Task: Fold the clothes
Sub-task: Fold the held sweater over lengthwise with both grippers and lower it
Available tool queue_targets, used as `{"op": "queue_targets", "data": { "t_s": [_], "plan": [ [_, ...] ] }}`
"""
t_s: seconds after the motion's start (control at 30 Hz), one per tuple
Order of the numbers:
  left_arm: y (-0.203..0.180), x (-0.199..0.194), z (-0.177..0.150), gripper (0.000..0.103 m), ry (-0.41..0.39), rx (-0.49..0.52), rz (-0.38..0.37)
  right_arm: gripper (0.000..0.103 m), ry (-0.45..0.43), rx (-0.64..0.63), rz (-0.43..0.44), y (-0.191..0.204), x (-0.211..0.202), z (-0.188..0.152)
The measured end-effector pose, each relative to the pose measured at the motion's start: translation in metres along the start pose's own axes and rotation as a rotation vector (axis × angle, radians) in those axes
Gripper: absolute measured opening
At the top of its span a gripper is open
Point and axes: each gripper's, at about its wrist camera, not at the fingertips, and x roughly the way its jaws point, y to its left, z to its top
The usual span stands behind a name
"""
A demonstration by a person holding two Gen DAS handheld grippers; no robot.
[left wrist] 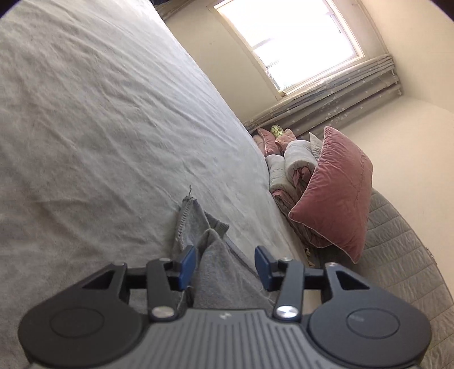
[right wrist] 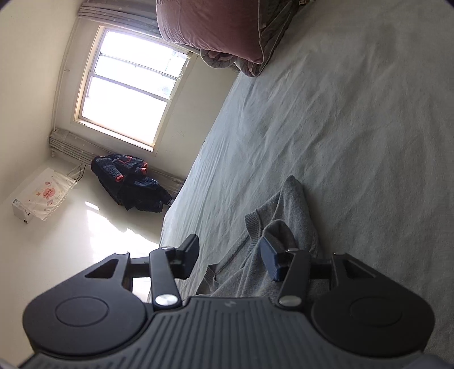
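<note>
A grey knit garment (left wrist: 218, 261) lies on the bed's pale grey sheet (left wrist: 99, 127). In the left wrist view my left gripper (left wrist: 225, 265) is open, its blue pads on either side of a raised fold of the garment, not pinching it. In the right wrist view the garment (right wrist: 281, 215) lies bunched near the bed's edge. My right gripper (right wrist: 231, 257) is open over its ribbed edge, and the right fingertip (right wrist: 271, 255) rests against a raised fold.
A pink pillow (left wrist: 334, 195) and rolled bedding (left wrist: 295, 164) lie at the head of the bed; the pillow also shows in the right wrist view (right wrist: 210, 25). A dark jacket (right wrist: 130, 181) lies on the floor under the window (right wrist: 127, 85). A white box (right wrist: 39, 198) stands by the wall.
</note>
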Motion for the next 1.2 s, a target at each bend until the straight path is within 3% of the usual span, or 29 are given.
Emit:
{"op": "queue_targets", "data": {
  "t_s": [0.17, 0.33, 0.43, 0.53, 0.67, 0.73, 0.77, 0.8, 0.93, 1.0, 1.1, 1.2],
  "plan": [
    [-0.015, 0.023, 0.007, 0.046, 0.059, 0.181, 0.111, 0.053, 0.02, -0.178, -0.136, 0.013, 0.017, -0.003],
    [-0.027, 0.048, 0.01, 0.046, 0.08, 0.295, 0.138, 0.053, 0.07, -0.434, -0.236, 0.025, 0.045, -0.01],
    [-0.028, 0.064, 0.006, 0.046, 0.092, 0.366, 0.183, 0.045, 0.11, -0.563, -0.27, 0.025, 0.067, -0.02],
    [-0.026, 0.072, 0.0, 0.035, 0.101, 0.42, 0.209, 0.04, 0.126, -0.652, -0.314, 0.02, 0.087, -0.03],
    [-0.035, 0.066, -0.009, 0.019, 0.052, 0.5, 0.233, 0.016, 0.082, -0.755, -0.342, 0.017, 0.094, -0.044],
    [-0.043, 0.061, -0.009, 0.013, 0.011, 0.528, 0.235, 0.013, 0.044, -0.788, -0.342, 0.022, 0.09, -0.048],
    [-0.046, 0.059, -0.009, 0.004, -0.01, 0.541, 0.236, 0.012, 0.022, -0.8, -0.339, 0.025, 0.086, -0.049],
    [-0.05, 0.057, -0.009, 0.003, -0.03, 0.555, 0.237, 0.011, 0.0, -0.811, -0.335, 0.027, 0.083, -0.049],
    [-0.065, 0.051, -0.005, 0.003, -0.11, 0.597, 0.237, 0.01, -0.079, -0.874, -0.327, 0.04, 0.078, -0.049],
    [-0.068, 0.059, -0.005, 0.003, -0.084, 0.623, 0.244, 0.01, -0.109, -0.912, -0.332, 0.046, 0.083, -0.049],
    [-0.063, 0.063, -0.004, 0.005, -0.06, 0.606, 0.248, 0.01, -0.082, -0.934, -0.358, 0.047, 0.096, -0.047],
    [-0.057, 0.068, -0.002, 0.021, -0.036, 0.587, 0.252, 0.013, -0.024, -0.915, -0.377, 0.04, 0.106, -0.043]
  ]
}}
